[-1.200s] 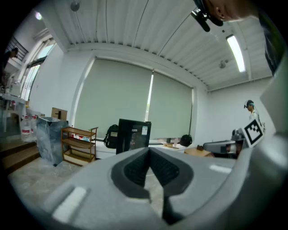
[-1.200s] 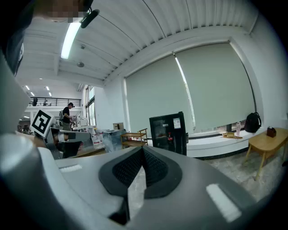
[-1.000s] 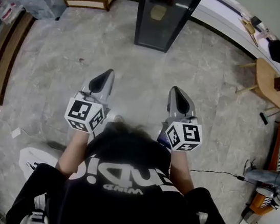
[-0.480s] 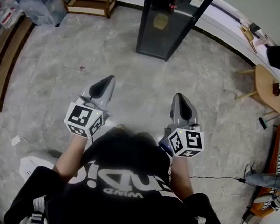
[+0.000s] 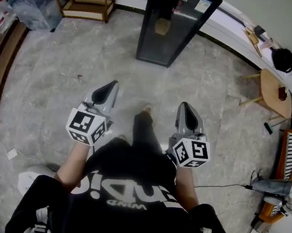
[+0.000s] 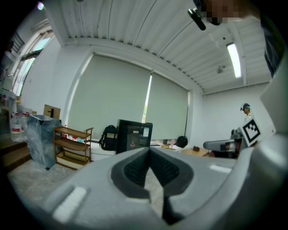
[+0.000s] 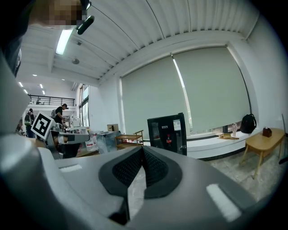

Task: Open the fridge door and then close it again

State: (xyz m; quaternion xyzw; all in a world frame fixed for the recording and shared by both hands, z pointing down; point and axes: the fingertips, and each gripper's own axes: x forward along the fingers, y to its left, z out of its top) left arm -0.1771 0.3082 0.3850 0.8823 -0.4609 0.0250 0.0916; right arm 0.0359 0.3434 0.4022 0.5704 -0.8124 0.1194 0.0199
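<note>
Step now: getting over to fridge (image 5: 175,4). Looks like door (image 5: 162,35) not opened yet.
Fridge stands on floor at 12 o'clock, door shut, well apart from both grippers.
Left gripper (image 5: 107,87) at 10 o'clock from person's chest: fingers closed, nothing in them.
Right gripper (image 5: 188,111) at 2 o'clock: fingers closed, nothing in them.
Next, I think: walk close, open one gripper's fingers, catch door edge, pull.

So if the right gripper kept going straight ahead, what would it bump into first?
Probably the black fridge. The right gripper points almost straight at it across the floor, and nothing shows in between. How far off the fridge stands is hard to judge.
</note>
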